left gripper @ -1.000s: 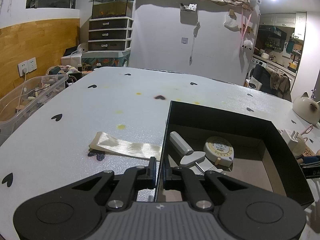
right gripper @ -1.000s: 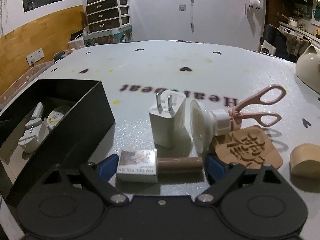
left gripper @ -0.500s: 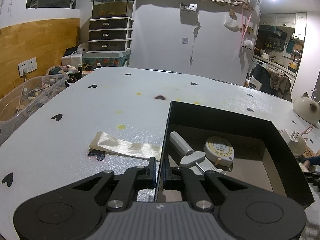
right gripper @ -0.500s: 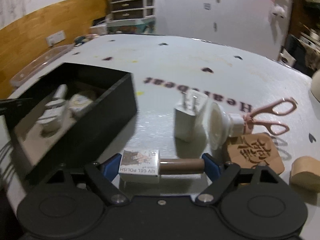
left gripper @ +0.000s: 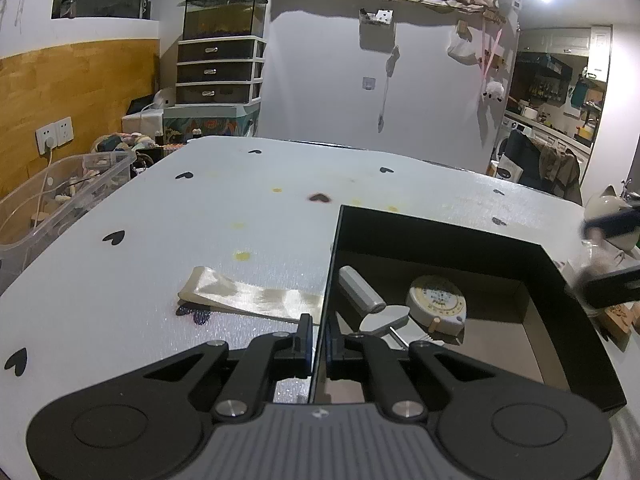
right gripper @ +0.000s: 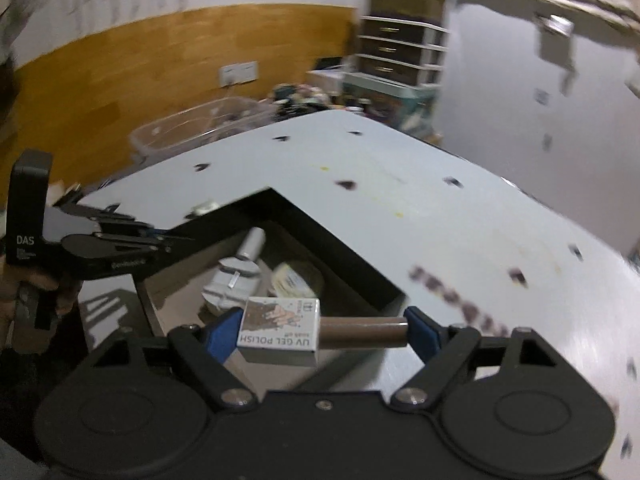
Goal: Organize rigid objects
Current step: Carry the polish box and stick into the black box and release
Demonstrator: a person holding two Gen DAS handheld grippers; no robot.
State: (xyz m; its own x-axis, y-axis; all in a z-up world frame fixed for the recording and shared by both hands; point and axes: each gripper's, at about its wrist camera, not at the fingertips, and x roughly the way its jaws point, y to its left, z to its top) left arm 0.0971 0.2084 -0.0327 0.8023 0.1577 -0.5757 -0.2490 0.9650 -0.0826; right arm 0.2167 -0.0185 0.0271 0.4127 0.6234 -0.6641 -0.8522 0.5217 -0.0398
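1. White counter (left gripper: 168, 264), dotted with black hearts, carries the black box (left gripper: 436, 236).
2. Left tool (left gripper: 318, 338) is clenched on the box's near wall, steadying it.
3. Right tool (right gripper: 320, 334) grips the nail polish stick (right gripper: 320, 330) endwise, above the box's open corner.
4. Lower it into bare floor beside the tape measure (left gripper: 436, 304) before releasing.

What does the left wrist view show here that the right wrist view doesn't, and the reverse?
Only the left wrist view: a cream ribbon lying on the table, and the left gripper clamping the black box's wall. Only the right wrist view: the right gripper holding a UV gel polish box above the black box. Both: the box's interior with the tape measure.
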